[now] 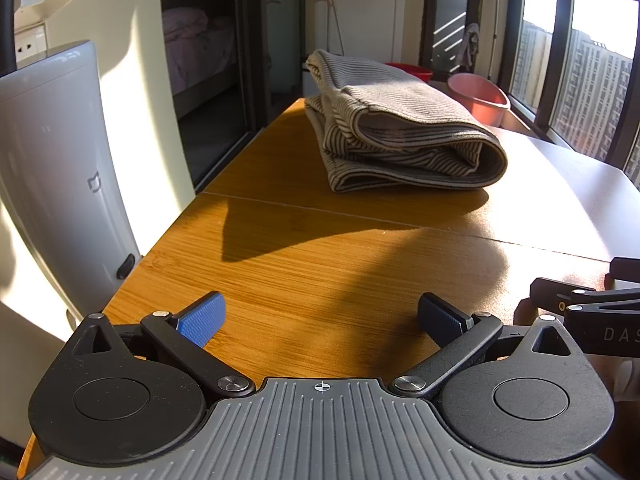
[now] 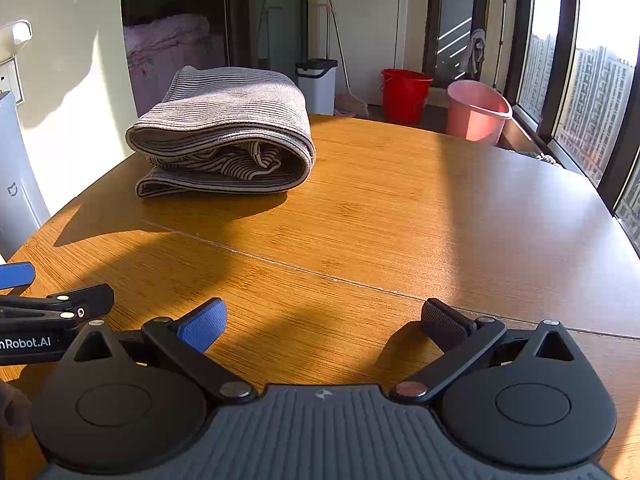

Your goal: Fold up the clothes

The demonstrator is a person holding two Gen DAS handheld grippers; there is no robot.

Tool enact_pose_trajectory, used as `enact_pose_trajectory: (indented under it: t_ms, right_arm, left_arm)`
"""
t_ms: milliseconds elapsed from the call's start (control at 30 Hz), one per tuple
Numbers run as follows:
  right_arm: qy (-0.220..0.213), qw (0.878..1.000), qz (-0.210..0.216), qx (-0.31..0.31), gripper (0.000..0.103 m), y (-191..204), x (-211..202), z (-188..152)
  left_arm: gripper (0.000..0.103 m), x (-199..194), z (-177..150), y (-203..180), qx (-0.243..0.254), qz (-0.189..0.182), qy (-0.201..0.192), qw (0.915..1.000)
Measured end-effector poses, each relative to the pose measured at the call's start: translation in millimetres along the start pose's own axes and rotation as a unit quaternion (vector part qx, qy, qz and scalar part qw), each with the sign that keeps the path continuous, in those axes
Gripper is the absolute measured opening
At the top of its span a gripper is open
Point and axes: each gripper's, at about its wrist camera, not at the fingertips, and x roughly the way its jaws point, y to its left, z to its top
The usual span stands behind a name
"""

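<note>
Looking ahead along both tools, I see the striped garment (image 1: pixel 400 128) lying folded in a thick bundle on the far part of the counter (image 1: pixel 320 272), well apart from both pairs of tongs. My left tongs (image 1: pixel 320 316) are spread wide and hold nothing, and my right tongs (image 2: pixel 324 320) are spread the same way, also empty; both hover over bare wood on the near side of the garment. From the left tongs the garment sits ahead and slightly to the right; from the right tongs it sits ahead and clearly to the left (image 2: pixel 224 132). So I judge it lies roughly between the two lines of sight, nearer to the left one. Its long axis appears to run away from me toward the pink bucket (image 2: pixel 476 112) side of the room, with the rolled, open end of the folds facing me. I judge the fold largely done; any next reach would go forward, my left hand having the straighter path.
</note>
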Motion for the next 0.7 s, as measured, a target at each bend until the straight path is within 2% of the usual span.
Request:
enact_pose_trajectory:
  t_ms: [700]
  right_arm:
    - [0.000,1.000,0.000,0.000,0.103,0.1,-0.7,-0.1]
  left_arm:
    - [0.103,0.1,0.5,1.6,0.000,0.000,0.000,1.0000]
